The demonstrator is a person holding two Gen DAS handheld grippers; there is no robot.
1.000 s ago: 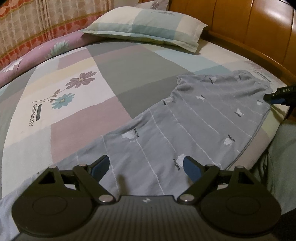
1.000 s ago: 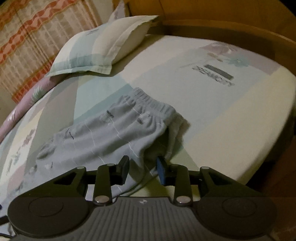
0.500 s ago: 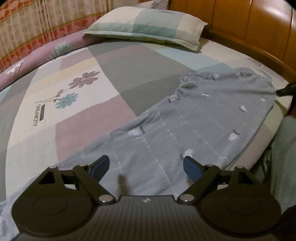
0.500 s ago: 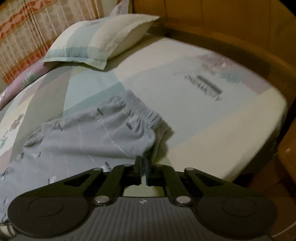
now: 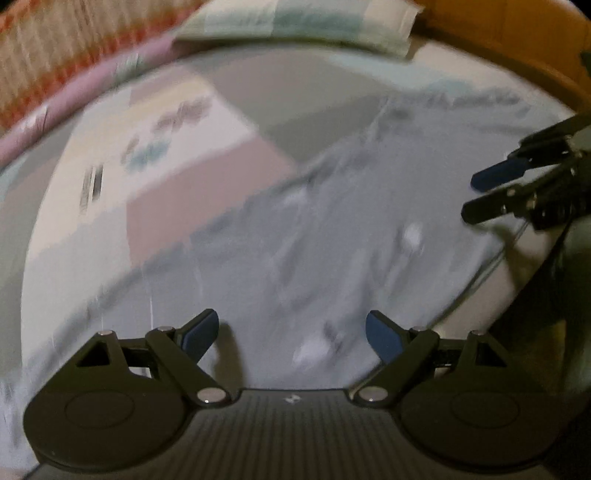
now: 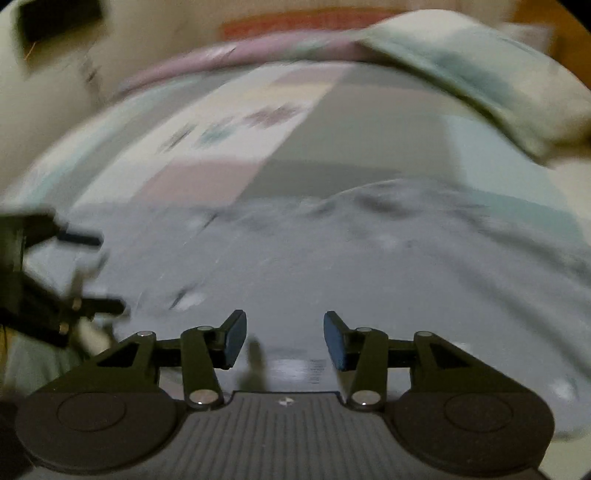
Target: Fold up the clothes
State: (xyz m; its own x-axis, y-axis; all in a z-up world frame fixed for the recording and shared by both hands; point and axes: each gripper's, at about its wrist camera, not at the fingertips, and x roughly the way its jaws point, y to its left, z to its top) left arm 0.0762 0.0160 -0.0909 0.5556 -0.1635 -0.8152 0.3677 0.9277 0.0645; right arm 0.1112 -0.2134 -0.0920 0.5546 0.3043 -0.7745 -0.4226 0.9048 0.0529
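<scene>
both views are smearing with blur, so detail is coming through soft. the left hand-held gripper (image 5: 291,334) is hanging over the near end of the grey trousers (image 5: 332,236), its blue pads spread wide apart with nothing pinched between them, only cloth lying below. the trousers are lying flat on the bed (image 5: 173,199), running from the near left corner up toward the far right, close to the bed's right edge. a pillow (image 5: 295,22) is sitting at the far end, up against the wooden headboard (image 5: 517,33). over on the right of the left view, the right hand-held gripper (image 5: 471,197) is reaching in from the side above the trousers' far part. in its own view the right hand-held gripper (image 6: 284,339) is pointing down at the grey cloth, its jaws opening, and the gap between the pads is showing nothing clamped. the left hand-held gripper is showing at that view's left edge, too blurred to read.
</scene>
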